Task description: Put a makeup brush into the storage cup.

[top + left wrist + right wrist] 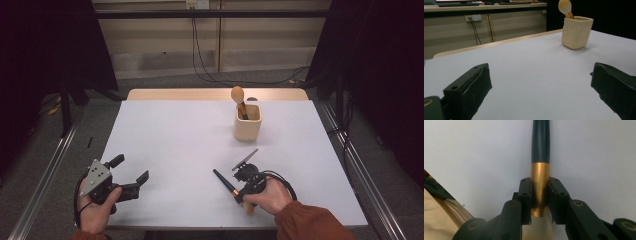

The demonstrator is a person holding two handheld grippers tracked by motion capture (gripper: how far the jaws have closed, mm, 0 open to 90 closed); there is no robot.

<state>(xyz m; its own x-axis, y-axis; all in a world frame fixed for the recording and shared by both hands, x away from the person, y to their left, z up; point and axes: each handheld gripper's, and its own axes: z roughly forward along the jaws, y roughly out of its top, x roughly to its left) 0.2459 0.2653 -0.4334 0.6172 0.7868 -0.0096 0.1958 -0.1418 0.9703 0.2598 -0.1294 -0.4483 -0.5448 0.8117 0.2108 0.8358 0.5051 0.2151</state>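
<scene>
On the bench (170, 135), seen from above, the right gripper (239, 192) lies low in a hand near the front edge, pinching a makeup brush (226, 185); the left gripper (131, 172) rests spread. From the left gripper view, a cup (576, 32) stands beyond. In the right gripper view, pads clamp the brush's gold ferrule (539, 187).

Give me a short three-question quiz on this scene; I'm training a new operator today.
1. True or false: the right gripper is clamped on the brush.
2. Which part of the brush do the pads grip? A) dark handle B) gold ferrule C) bristles
3. What stands in the cream cup?

Key: 1 true. 2 B. 3 another brush, bristles up. The left gripper is open with nothing between its jaws.
</scene>
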